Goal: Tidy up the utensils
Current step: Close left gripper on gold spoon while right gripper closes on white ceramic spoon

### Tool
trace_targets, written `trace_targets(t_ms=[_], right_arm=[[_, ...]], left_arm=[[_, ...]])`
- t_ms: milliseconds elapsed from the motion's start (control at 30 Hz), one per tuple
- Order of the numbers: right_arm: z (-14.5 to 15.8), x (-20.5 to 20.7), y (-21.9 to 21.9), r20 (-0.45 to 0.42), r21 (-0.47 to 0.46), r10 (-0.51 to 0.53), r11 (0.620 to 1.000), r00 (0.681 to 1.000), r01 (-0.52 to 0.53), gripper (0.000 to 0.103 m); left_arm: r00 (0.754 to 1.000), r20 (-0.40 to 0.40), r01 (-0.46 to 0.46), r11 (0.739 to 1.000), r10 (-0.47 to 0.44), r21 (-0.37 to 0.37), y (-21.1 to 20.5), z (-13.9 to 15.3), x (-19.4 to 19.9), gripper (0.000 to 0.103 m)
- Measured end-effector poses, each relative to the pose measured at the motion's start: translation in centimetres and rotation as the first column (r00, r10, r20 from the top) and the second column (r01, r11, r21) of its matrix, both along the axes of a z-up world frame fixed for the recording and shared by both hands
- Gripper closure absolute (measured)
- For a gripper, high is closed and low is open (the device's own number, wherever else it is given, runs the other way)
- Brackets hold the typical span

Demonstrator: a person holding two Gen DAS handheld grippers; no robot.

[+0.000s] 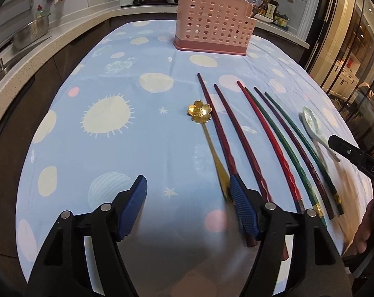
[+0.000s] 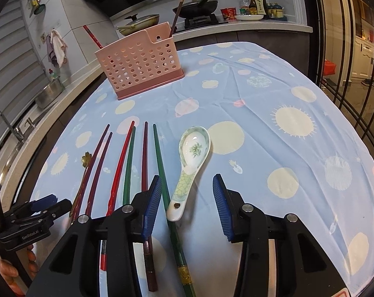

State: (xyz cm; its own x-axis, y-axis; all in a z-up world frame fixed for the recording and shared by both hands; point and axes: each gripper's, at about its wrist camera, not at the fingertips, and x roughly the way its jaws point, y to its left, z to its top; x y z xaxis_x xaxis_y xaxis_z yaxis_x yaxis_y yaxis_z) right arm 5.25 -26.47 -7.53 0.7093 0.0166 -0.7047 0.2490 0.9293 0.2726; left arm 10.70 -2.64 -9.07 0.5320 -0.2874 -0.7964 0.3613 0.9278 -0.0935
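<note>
Lower centre of the right view, the right gripper [image 2: 187,205], jaws apart, frames the spoon [image 2: 190,163]: glazed, slippery, breakable; grasp its handle.

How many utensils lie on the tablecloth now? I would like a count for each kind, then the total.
Chopsticks: 6
Ceramic spoon: 1
Gold flower spoon: 1
Total on the tablecloth: 8
Two more sticks already stand in the pink holder; they are not counted.
</note>
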Motion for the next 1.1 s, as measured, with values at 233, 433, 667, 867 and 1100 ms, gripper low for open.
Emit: trace_targets(t_ms=[233, 433, 667, 867, 1100], right_arm=[[-0.2, 0.3, 0.3, -0.009, 0.003, 0.011, 1.0, 1.0, -0.011, 0.062], [-0.5, 0.6, 0.4, -0.013, 0.008, 0.021, 1.0, 1.0, -0.02, 0.063], [-1.1, 1.0, 0.6, -0.029, 0.019, 0.039, 0.999, 0.999, -0.039, 0.081], [-1.4, 1.0, 0.2, -0.036, 0.034, 0.029, 0.999, 0.999, -0.028, 0.085], [-1.6, 0.7, -0.2, -0.042, 0.036, 0.025, 0.999, 0.999, -0.024, 0.091]], left_arm=[[0.999, 0.034, 0.022, 0.996, -0.025, 0.085, -1.0, -0.6, -0.7, 0.038], [1.0, 0.026, -0.012, 0.997, 0.01, 0.082, 0.3, -0.4, -0.4, 0.039], [0.999, 0.02, 0.044, 0.998, -0.045, 0.043, -1.0, -0.3, -0.6, 0.062], [0.994, -0.04, 0.096, 0.993, -0.099, -0.061, -0.9, -0.3, -0.7, 0.092], [0.994, -0.046, 0.092, 0.994, -0.095, -0.062, -0.9, -0.1, -0.7, 0.092]])
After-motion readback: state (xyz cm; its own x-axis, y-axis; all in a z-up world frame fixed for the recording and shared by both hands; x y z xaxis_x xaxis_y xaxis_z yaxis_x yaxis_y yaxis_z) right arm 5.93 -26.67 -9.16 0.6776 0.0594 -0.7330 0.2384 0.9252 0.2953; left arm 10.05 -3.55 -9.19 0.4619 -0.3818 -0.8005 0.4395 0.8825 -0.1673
